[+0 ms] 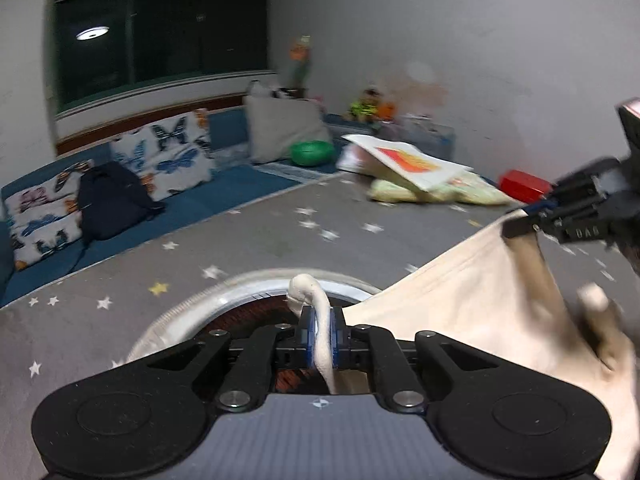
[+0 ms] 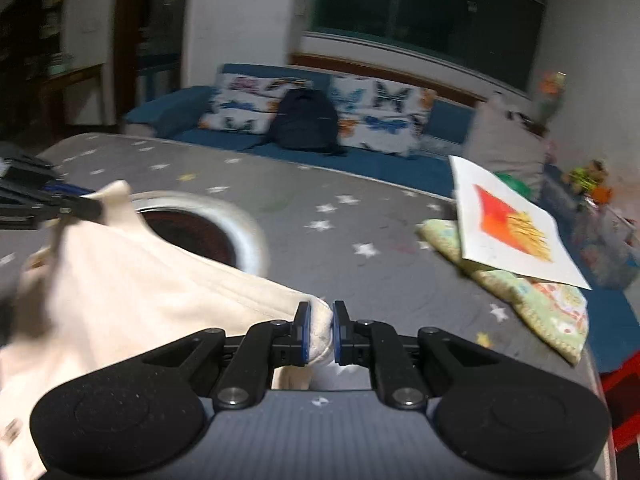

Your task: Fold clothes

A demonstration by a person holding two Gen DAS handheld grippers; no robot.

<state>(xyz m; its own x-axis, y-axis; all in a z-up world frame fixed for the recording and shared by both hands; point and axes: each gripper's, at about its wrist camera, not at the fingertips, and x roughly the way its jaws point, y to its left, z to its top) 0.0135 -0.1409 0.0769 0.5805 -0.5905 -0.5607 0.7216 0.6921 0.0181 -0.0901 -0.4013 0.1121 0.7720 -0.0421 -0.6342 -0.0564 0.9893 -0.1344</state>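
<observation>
A cream garment [image 1: 472, 304] hangs stretched between my two grippers above a grey star-patterned mat [image 1: 248, 240]. My left gripper [image 1: 322, 320] is shut on a bunched cream edge of it that pokes up past the pads. In the right wrist view my right gripper [image 2: 320, 324] is shut on another corner of the same garment [image 2: 132, 292]. Each gripper shows in the other's view: the right gripper [image 1: 520, 226] at the far right pinching the cloth, the left gripper [image 2: 86, 208] at the far left doing the same. The cloth's lower part is hidden behind the gripper bodies.
A round white-rimmed basin [image 2: 224, 220] with a dark inside sits on the mat under the garment. A white card with an orange print [image 2: 508, 224] lies on folded green cloth [image 2: 540, 304]. A blue sofa [image 2: 384, 160] bears butterfly cushions and a dark backpack [image 2: 304, 120]. A red box [image 1: 524, 184] stands by the wall.
</observation>
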